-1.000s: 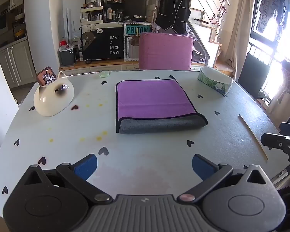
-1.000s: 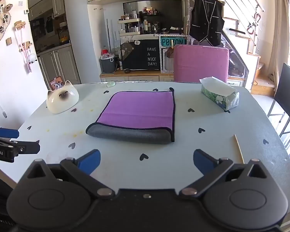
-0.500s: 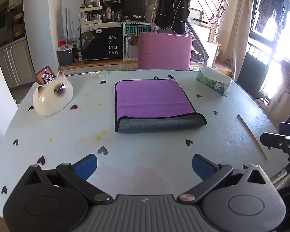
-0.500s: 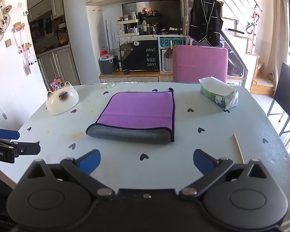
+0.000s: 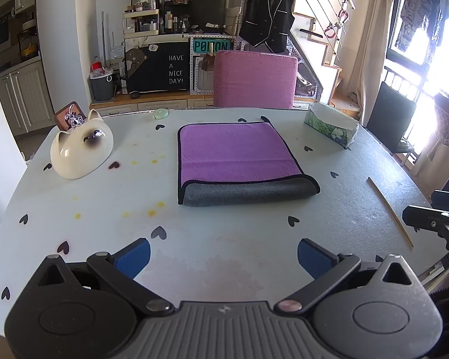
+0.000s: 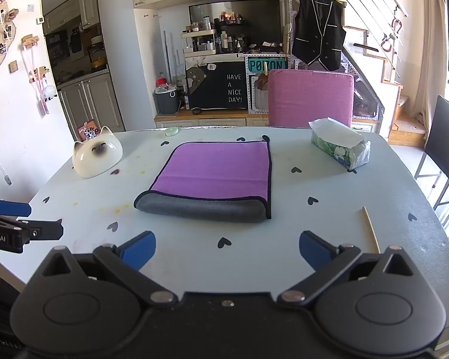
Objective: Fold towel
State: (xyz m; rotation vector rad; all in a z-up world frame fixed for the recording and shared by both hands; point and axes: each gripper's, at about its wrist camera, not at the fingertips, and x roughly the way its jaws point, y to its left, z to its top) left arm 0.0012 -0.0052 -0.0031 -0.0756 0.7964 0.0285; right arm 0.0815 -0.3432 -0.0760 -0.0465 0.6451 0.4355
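A purple towel [image 5: 236,155] with a grey underside lies folded flat in the middle of the pale table [image 5: 224,254]; its grey rolled fold faces me. It also shows in the right wrist view [image 6: 218,176]. My left gripper [image 5: 223,257] is open and empty, held back near the table's front edge, well short of the towel. My right gripper [image 6: 227,248] is open and empty too, also near the front edge. Each gripper shows at the side of the other's view.
A white cat-shaped ceramic [image 5: 80,152] sits at the left. A tissue box [image 5: 330,127] stands at the back right. A thin wooden stick [image 5: 389,212] lies at the right. A pink chair [image 5: 254,80] stands behind the table. A small green disc [image 5: 161,114] lies at the far edge.
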